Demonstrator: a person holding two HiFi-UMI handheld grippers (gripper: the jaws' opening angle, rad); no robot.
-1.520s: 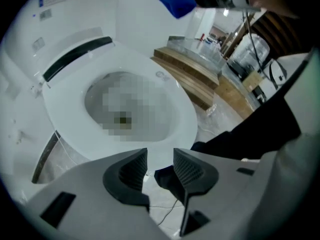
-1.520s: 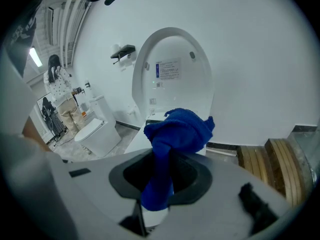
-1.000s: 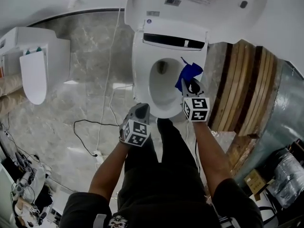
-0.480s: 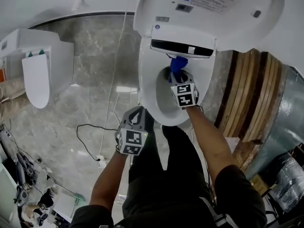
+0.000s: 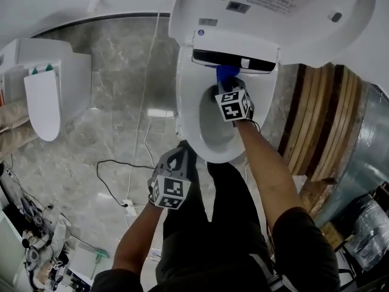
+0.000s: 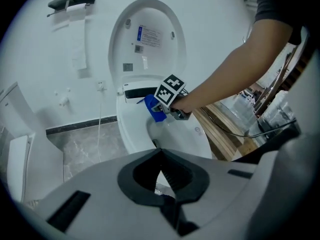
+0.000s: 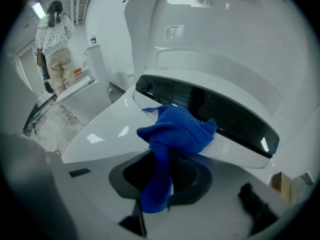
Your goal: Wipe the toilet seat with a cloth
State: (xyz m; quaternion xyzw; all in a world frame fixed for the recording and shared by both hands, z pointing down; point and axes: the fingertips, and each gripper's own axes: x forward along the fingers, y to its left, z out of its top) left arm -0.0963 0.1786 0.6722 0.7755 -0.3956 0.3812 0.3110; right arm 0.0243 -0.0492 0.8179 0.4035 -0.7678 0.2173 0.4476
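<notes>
While the right claw [image 5: 228, 87] reaches over the bowl, it is clamped on a blue cloth [image 7: 176, 128], whose tail runs down between the jaws while the bunched head bulges out ahead of the tips. That head presses on the rear of the toilet seat [image 5: 187, 105], straight ahead of the claw and just under the dark panel [image 7: 215, 111] below the raised lid [image 5: 292, 17]. From where I stand, the next stroke turns on one thing: the seat ring is a long oval, its long axis running from the cloth back toward the person's legs, so the unwiped run lies behind the claw and off to either side of it. This claw is much the nearer of the two to the seat.

The left claw [image 5: 180, 154] hangs well behind, by the front rim of the seat, with its jaws together and nothing between them.

The cloth looks like a knitted or terry weave, deep blue, crumpled into a soft wad rather than laid flat. I judge it would spread and drag easily across the glossy white plastic.
</notes>
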